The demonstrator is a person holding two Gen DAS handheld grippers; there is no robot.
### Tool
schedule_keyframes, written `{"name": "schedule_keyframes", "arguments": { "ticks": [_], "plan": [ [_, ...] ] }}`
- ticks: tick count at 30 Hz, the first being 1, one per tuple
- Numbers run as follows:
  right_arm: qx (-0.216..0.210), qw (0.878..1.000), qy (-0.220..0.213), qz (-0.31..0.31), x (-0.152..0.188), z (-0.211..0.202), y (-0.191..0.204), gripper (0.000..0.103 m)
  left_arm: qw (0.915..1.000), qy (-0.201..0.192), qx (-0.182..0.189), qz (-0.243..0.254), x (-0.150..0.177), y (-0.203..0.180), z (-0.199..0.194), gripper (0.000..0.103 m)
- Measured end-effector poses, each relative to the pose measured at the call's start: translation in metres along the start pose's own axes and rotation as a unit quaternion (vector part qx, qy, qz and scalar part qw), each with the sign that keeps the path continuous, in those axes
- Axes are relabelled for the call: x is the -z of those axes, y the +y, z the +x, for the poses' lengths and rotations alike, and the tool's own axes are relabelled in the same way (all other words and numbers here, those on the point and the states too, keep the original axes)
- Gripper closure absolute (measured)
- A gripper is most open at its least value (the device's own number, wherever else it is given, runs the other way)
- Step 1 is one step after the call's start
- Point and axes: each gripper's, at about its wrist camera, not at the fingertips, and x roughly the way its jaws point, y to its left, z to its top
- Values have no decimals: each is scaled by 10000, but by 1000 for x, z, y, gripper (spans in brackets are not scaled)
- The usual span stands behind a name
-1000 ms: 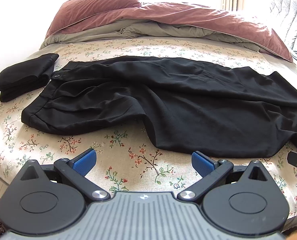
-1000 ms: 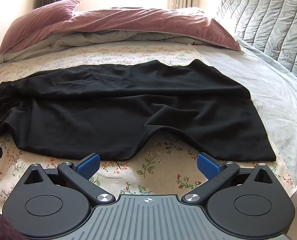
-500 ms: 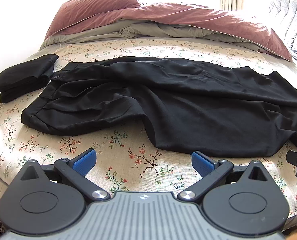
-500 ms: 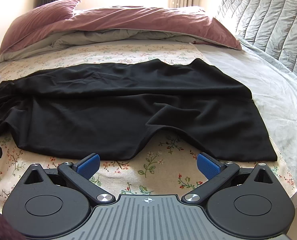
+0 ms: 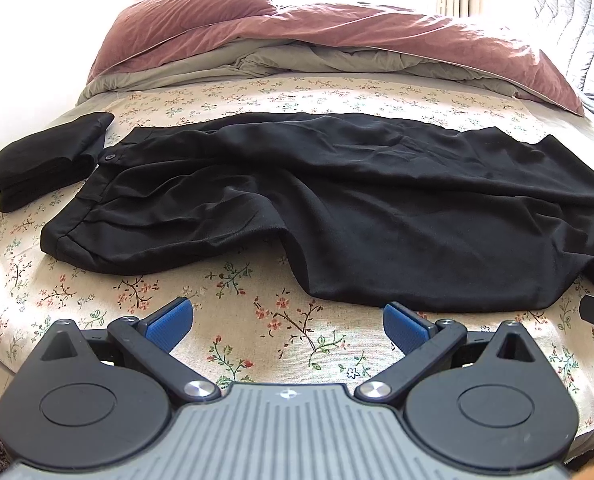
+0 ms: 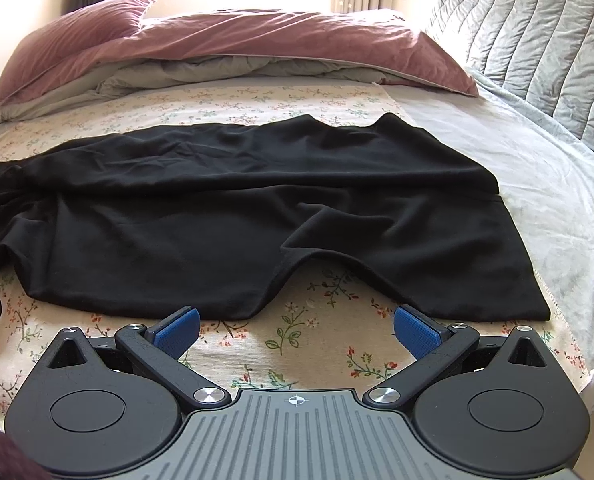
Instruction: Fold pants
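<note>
One pair of pants [image 5: 337,200] lies sideways: waistband left, hems right.

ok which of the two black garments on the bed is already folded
The small black bundle beside the waistband: it sits as a compact stack, while the pants lie spread full length.

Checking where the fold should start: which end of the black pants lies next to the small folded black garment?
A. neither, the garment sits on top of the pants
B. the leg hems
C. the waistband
C: in the left wrist view the waistband with its button lies beside the folded black garment.
</note>
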Motion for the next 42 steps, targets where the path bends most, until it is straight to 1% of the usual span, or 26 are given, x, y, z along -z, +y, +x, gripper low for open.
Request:
{"name": "schedule_keyframes", "arguments": {
  "ticks": [8,10,13,14,15,16,17,18,19,21,22,24,26,30,34,36,38,39,41,42],
  "plan": [
    [83,10000,28,29,0,2,-4,0,10000,-20,45,-19,-1,1,2,0],
    [118,9999,75,46,-1,6,-7,0,9999,-153,38,9,-1,4,3,0],
    [121,9999,52,24,2,13,-17,0,9989,-413,-30,221,-2,9,9,0],
    [106,9999,-33,-68,5,14,-20,0,9985,-446,-39,311,-2,12,12,0],
    [137,9993,-123,-318,9,16,-21,0,9983,-427,-69,379,-2,16,16,0],
    [263,9979,-149,-568,12,18,-22,0,9985,-395,-52,365,-2,22,20,0],
    [391,9966,-157,-707,15,20,-23,0,9989,-374,31,266,-2,29,24,0],
    [405,9964,-148,-732,17,22,-27,0,9992,-349,122,134,-1,37,28,0],
    [307,9974,-109,-649,19,24,-33,0,9993,-296,224,-48,0,46,33,0],
    [85,9994,93,-328,20,30,-48,0,9986,-145,431,-275,0,65,43,0],
    [-12,9996,271,-102,20,34,-58,0,9981,-49,489,-384,0,74,48,0],
    [-99,9983,483,313,22,42,-76,0,9962,129,506,-692,1,97,60,0],
    [-88,9958,594,687,23,48,-94,0,9937,283,417,-1005,3,120,72,0],
    [-103,9874,661,1436,26,58,-131,0,9822,406,488,-1769,11,169,89,0],
    [-187,9785,598,1964,24,58,-152,1,9656,213,669,-2503,10,209,93,7],
    [-192,9727,557,2244,21,61,-160,1,9566,100,651,-2840,7,224,96,9],
    [-103,9692,496,2411,20,66,-166,2,9441,12,628,-3238,5,239,104,16],
    [-5,9671,444,2504,18,70,-170,4,9379,-27,626,-3412,5,246,109,19],
    [190,9647,337,2605,16,76,-175,8,9237,-178,617,-3777,6,261,116,29],
    [328,9643,275,2615,14,79,-178,14,9183,-242,587,-3907,6,266,118,33]
  ]
}}
